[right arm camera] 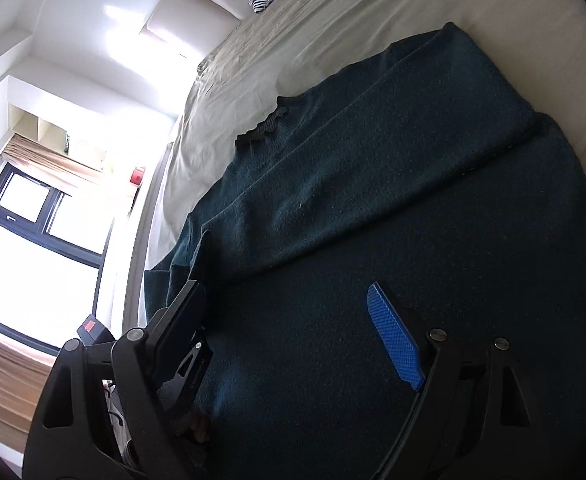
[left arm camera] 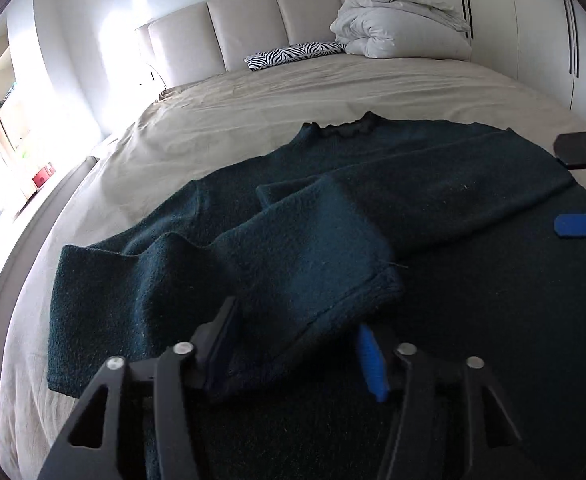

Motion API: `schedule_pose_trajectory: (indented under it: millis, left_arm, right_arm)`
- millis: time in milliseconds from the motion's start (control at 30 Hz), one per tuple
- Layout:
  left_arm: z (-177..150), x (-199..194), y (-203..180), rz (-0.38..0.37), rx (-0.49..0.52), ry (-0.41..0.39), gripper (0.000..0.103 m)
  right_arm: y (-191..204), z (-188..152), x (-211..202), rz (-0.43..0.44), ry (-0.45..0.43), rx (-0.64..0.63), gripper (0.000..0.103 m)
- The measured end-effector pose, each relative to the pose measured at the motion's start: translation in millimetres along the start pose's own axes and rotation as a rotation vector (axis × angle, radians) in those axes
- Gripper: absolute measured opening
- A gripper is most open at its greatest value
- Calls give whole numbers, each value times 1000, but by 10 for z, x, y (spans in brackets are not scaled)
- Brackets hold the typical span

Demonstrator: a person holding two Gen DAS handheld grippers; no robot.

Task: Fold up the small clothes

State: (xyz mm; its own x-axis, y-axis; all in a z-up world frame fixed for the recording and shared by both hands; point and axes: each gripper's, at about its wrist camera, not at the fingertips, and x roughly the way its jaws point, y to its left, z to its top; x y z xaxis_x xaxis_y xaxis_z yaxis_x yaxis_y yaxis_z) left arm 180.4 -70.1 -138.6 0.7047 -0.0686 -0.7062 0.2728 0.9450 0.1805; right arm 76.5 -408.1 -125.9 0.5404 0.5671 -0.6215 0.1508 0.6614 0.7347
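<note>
A dark teal knit sweater (left arm camera: 433,184) lies flat on the beige bed, collar (left arm camera: 349,126) toward the headboard. Its right sleeve lies folded across the chest. Its left sleeve (left arm camera: 293,264) lies bunched over the body, with the cuff between the fingers of my left gripper (left arm camera: 297,348). The jaws stand open around the cuff without pinching it. My right gripper (right arm camera: 289,320) is open and empty just above the sweater's body (right arm camera: 373,200). It also shows at the right edge of the left wrist view (left arm camera: 581,188).
The beige sheet (left arm camera: 253,120) covers the bed. A zebra-print pillow (left arm camera: 293,54) and a folded white duvet (left arm camera: 401,24) lie by the padded headboard. A window (right arm camera: 33,220) and a wooden floor are to the left of the bed.
</note>
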Motion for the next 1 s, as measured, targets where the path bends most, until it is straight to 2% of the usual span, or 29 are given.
schedule_pose_trajectory:
  millis: [167,333,367,433,467,500,567,600,700,767,867,933,1000]
  left_arm:
    - [3,-41,239,-57,-97,1,78]
    - [-135,-289,545,-123,-241,-50,78]
    - [-170,-320,604,-129,-265,-49,78]
    - [-247,-353,715,-142,-313,-39,78]
    - [-288,-356,764,-150,-336,-31,78]
    - [-329,-352,811,-153,-360,-28,78]
    - [-392,-314,886,-158,-401,-10,78]
    - [-417,-290,920,-162,-423,-1,78]
    - [-473,-250,1001,-171,-483,10,78]
    - [-496,-219,1015,-180,-494,18,78]
    - [-512,-231,1011,-183,-498,9,78]
    - [-509,-229,1022,-189,-504,6,78]
    - [-540,-243,1029,-195,-513,7,78]
  right_arm:
    - [132,208,754,98,155,72,80]
    - [503,283,1221,48,229,4,78]
    - [588,280,1272,38,236,-14,75]
    - [715,275,1367,18,259,-51,61]
    - [754,271,1417,3,280,-61,49]
    - [802,235,1445,-26,300,-77,45]
    - [858,162,1447,-102,315,-121,45]
    - [851,138,1414,-112,315,-114,45]
    - [756,132,1319,-76,308,-50,45]
    - [744,143,1342,-89,313,-55,45]
    - [764,195,1434,-45,314,-45,45]
    - [875,220,1491,-70,302,-75,34]
    - [1065,186,1484,-104,283,-153,13]
